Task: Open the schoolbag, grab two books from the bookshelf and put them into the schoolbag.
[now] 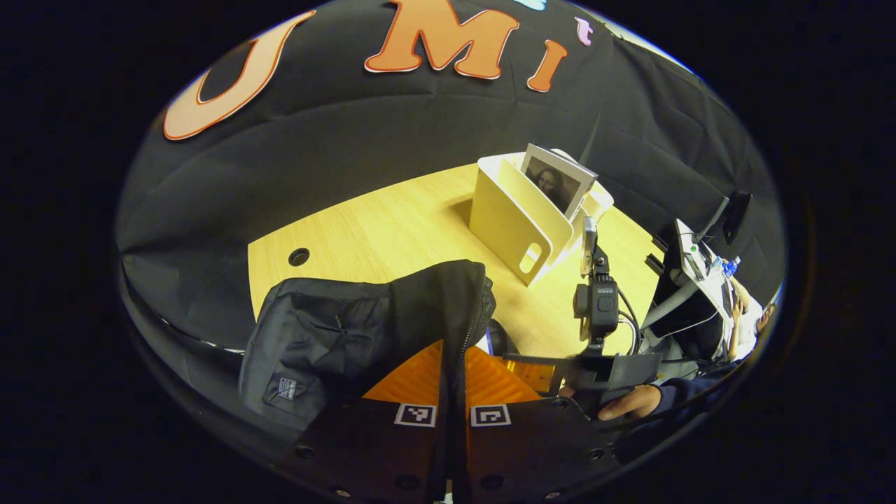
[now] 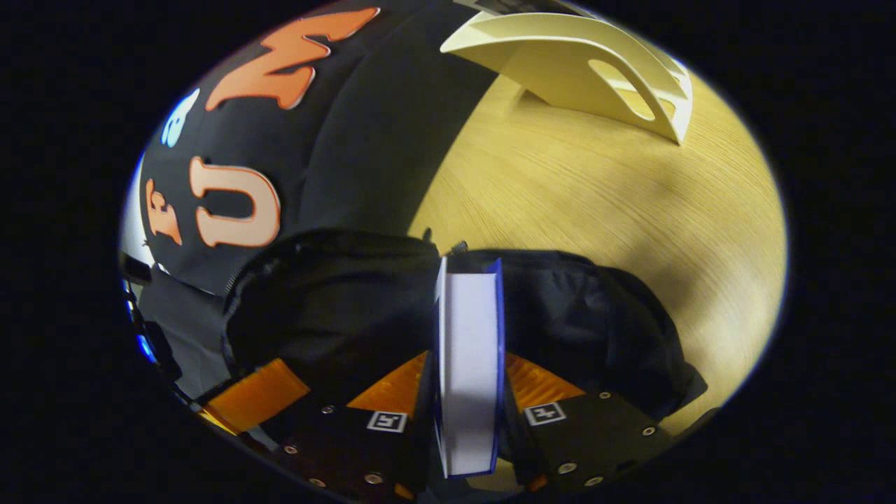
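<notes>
The right gripper [image 2: 467, 392] pinches a book [image 2: 467, 364] edge-up, its long axis pointing into the bag [image 2: 336, 301] just ahead. The left gripper [image 1: 451, 413] clamps the bag's flap [image 1: 455, 315].

We see the black schoolbag [image 1: 336, 336] lying on the wooden table, its zipped edge lifted up. A blue-covered book [image 2: 467, 364] with white page edges stands on edge at the bag's opening, just touching the dark fabric. Well behind them the cream bookshelf [image 1: 514, 224] stands upright on the table, with another book [image 1: 556, 180], portrait on its cover, leaning inside it.
</notes>
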`<state>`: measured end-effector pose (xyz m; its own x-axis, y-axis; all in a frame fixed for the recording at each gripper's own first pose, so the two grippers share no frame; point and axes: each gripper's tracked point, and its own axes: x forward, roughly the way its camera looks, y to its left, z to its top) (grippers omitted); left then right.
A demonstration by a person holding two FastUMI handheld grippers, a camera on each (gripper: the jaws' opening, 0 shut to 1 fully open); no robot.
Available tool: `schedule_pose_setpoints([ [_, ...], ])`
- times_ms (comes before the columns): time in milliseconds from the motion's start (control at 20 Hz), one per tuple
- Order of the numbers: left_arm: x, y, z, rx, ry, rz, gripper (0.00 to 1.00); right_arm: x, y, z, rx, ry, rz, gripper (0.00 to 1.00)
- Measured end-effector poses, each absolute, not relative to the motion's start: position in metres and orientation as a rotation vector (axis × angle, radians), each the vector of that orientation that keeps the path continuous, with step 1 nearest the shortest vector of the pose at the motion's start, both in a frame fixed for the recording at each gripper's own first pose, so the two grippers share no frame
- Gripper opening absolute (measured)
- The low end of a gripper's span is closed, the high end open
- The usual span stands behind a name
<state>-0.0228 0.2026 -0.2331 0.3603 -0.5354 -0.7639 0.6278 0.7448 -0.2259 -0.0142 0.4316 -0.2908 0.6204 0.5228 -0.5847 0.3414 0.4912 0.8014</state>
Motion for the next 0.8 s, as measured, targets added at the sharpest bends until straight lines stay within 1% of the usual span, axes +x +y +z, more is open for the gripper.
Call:
schedule_pose_setpoints([
  [50, -0.022, 0.203, -0.234, 0.113, 0.942, -0.753, 0.04, -0.027, 0.435, -0.297, 1.023, 1.021, 0.151, 0.4],
  [100, -0.021, 0.203, -0.234, 0.119, 0.938, -0.75, 0.04, -0.041, 0.432, -0.304, 0.929, 1.09, 0.175, 0.84],
  [150, -0.019, 0.202, -0.234, 0.127, 0.938, -0.746, 0.04, -0.049, 0.426, -0.307, 0.845, 1.129, 0.194, 0.92],
  [200, -0.019, 0.202, -0.234, 0.127, 0.938, -0.741, 0.04, -0.054, 0.415, -0.308, 0.78, 1.149, 0.196, 0.98],
  [400, -0.019, 0.197, -0.24, 0.124, 0.955, -0.711, 0.04, -0.048, 0.345, -0.292, 0.61, 1.141, 0.198, 0.98],
  [450, -0.018, 0.196, -0.24, 0.13, 0.958, -0.704, 0.04, -0.059, 0.327, -0.273, 0.563, 1.142, 0.187, 0.98],
  [600, -0.017, 0.194, -0.243, 0.157, 0.958, -0.677, 0.04, -0.054, 0.254, -0.249, 0.429, 1.159, 0.158, 0.98],
  [700, -0.019, 0.192, -0.244, 0.165, 0.965, -0.657, 0.04, -0.052, 0.216, -0.232, 0.343, 1.188, 0.161, 0.98],
  [800, -0.02, 0.188, -0.247, 0.166, 0.971, -0.632, 0.04, -0.04, 0.174, -0.214, 0.244, 1.182, 0.158, 0.98],
])
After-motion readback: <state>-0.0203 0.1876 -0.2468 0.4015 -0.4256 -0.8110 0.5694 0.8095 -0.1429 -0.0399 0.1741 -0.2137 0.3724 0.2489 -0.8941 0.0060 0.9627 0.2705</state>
